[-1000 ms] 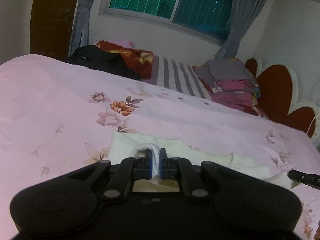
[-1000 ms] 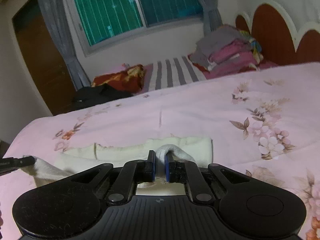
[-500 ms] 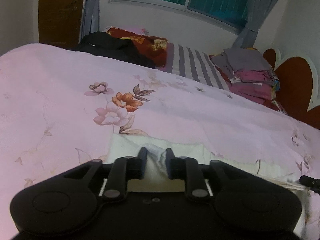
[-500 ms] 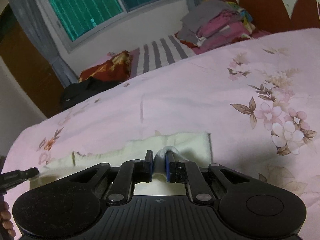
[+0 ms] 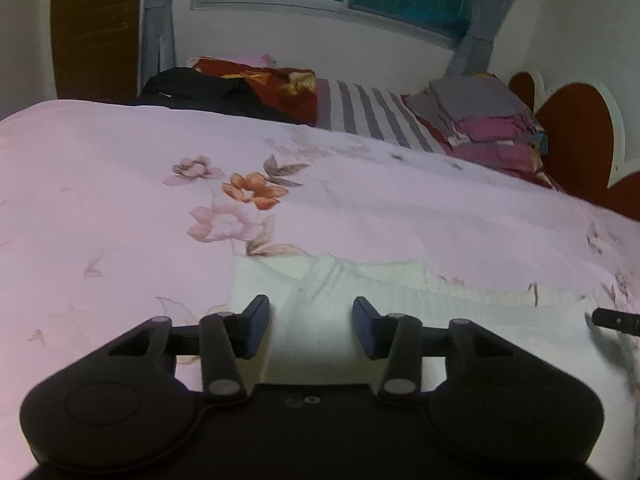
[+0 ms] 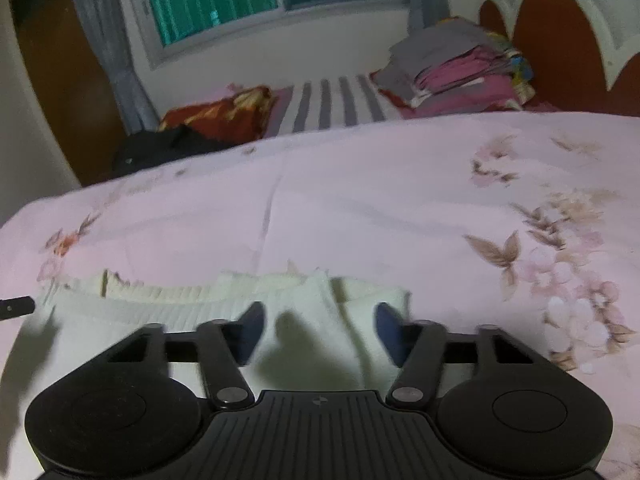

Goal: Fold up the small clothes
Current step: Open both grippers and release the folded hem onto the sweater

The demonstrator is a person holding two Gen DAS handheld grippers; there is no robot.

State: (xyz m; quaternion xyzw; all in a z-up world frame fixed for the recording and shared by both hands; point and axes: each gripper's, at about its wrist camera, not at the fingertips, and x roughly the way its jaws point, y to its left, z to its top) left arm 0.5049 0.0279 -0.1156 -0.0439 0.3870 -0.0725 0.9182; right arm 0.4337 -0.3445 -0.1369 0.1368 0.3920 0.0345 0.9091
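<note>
Releasing the fold: both tongs have just been opening, cloth ridge between the pads but no longer pinched.

Left tongs [image 5: 310, 326] spread, pads clear of the cream garment [image 5: 400, 292] either side of a raised pleat. Right tongs [image 6: 320, 330] spread wider, same story on the garment's [image 6: 168, 304] other end, small puckered ridge standing between the pads. Right view blurred, so contact on the right pad probably nil, not certain.

Garment lying on the pink floral bedspread [image 5: 120, 200], flat strip just ahead of both tongs, long edge running crosswise, near the bedspread's front edge. Orange flower print [image 5: 254, 190] just beyond the garment's left end. Stack of folded clothes [image 5: 492, 128] well apart, far side of the bedspread by the headboard.

Handling, judged: ribbed knit, light, soft, no stiffness; holds a pucker where pinched, will sag and drag if lifted from one point. Not slippery on cotton bedding, likely to cling a bit. Nothing fragile.

Grip advice: taking both end corners or the doubled edge at once, shallow pinch through all layers, lifting evenly. Avoiding mid-panel grabs, only bunches it.
</note>
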